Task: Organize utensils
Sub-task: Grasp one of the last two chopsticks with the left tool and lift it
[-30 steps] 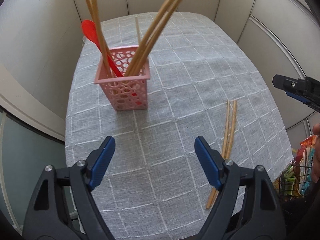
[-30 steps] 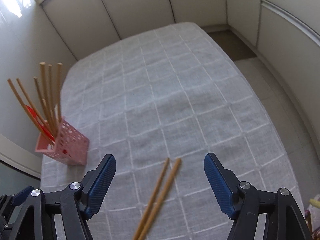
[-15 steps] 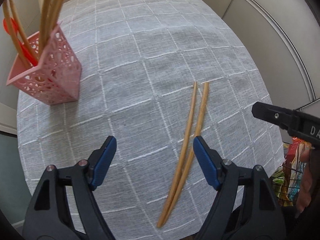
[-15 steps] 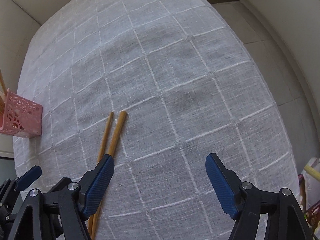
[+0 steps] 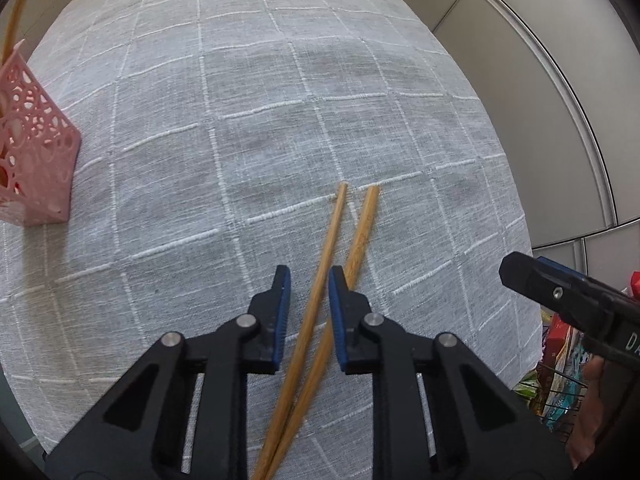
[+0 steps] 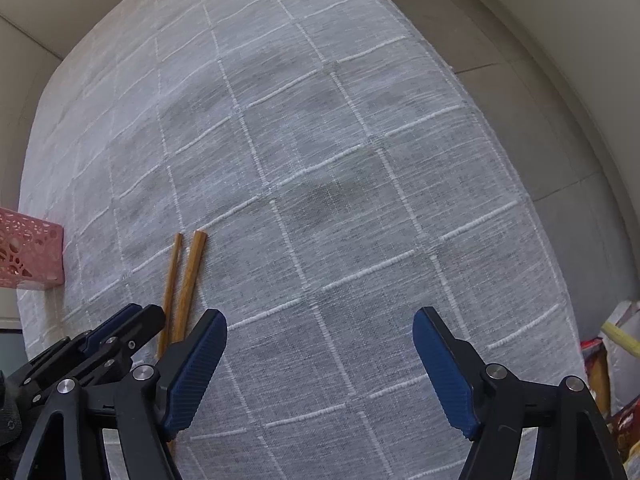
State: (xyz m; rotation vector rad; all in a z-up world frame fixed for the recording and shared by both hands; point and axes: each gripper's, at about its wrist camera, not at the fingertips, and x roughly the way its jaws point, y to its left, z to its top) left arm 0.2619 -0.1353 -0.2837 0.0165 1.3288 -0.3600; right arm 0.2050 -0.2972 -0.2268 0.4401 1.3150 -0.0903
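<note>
Two wooden chopsticks [image 5: 332, 240] lie side by side on the grey checked tablecloth [image 5: 280, 100]. My left gripper [image 5: 308, 280] points down over them, its jaws closing. One stick runs between the blue pads with a gap still showing; the other passes under the right finger. A pink perforated holder [image 5: 36, 160] with a chopstick [image 5: 18, 12] in it stands at the left edge. The right wrist view shows the same pair of chopsticks [image 6: 184, 276], the holder [image 6: 28, 248] and my left gripper [image 6: 120, 320] at lower left. My right gripper [image 6: 318, 314] stands open over bare cloth.
One finger of my right gripper [image 5: 520, 276] reaches in from the right, with a hand behind it. A wire basket of colourful packets [image 5: 560, 380] sits beyond the table's right edge. Beige wall panels surround the table; floor shows beyond its far right corner.
My left gripper moved right and down over the two chopsticks, and its jaws narrowed around them. The holder slid to the left edge of its view. My right gripper sank toward the cloth, still wide.
</note>
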